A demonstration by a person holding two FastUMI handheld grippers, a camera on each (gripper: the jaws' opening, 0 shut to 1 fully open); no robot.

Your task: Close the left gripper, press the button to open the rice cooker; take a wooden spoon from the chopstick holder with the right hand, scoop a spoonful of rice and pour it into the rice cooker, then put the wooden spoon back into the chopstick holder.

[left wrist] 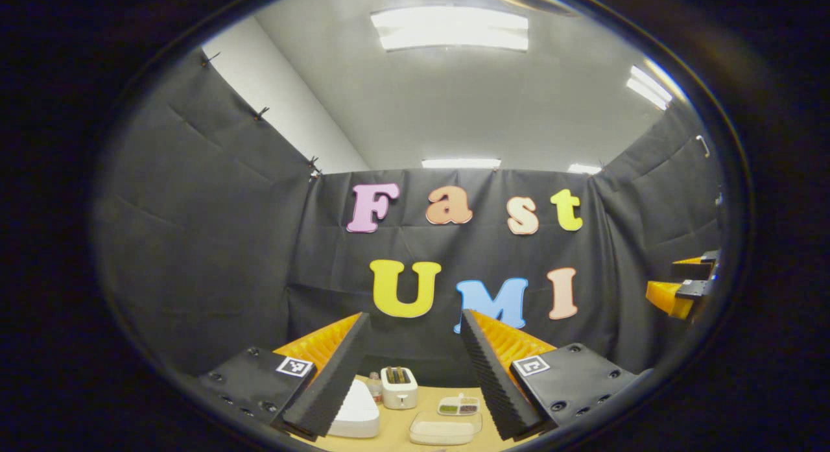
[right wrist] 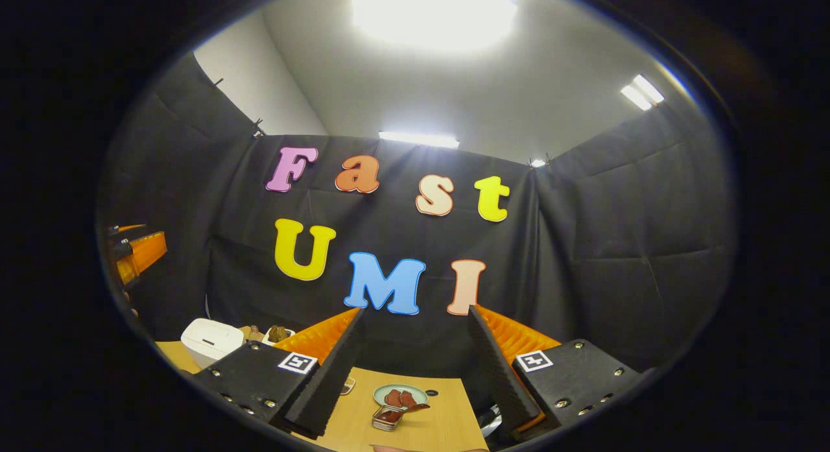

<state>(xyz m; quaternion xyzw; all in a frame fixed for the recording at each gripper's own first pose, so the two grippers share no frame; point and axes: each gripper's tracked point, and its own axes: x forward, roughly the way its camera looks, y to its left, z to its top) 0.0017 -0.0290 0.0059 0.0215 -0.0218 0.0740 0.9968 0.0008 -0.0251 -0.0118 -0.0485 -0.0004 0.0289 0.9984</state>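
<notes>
From the left gripper view I have my left gripper (left wrist: 415, 374) held high with its jaws spread wide, nothing between them. Low down, partly behind the left finger, sits the white rice cooker (left wrist: 353, 412) on the wooden table (left wrist: 395, 429) — lid down, well below the claw and apart from it. Just past it stand a small bottle (left wrist: 375, 385) and a white toaster (left wrist: 399, 387). Between the fingers, nearer to me, lies a clear shallow container (left wrist: 444, 429) with something pale in it — it may be the rice, I cannot tell for sure — and behind that a small divided dish (left wrist: 459, 406). Off at the right edge I catch part of the other gripper, up in the air.

Switching to the right gripper view: my right gripper (right wrist: 415, 374) is wide open too and empty. The rice cooker (right wrist: 211, 340) shows far to the left of this claw, on the table's (right wrist: 428, 426) left end. Between the fingers, lower on the table, I see a small green plate (right wrist: 401, 395) with reddish-brown pieces on it and a little tin (right wrist: 387, 418) touching its near edge. The chopstick holder and wooden spoon — I cannot make them out from here.
</notes>
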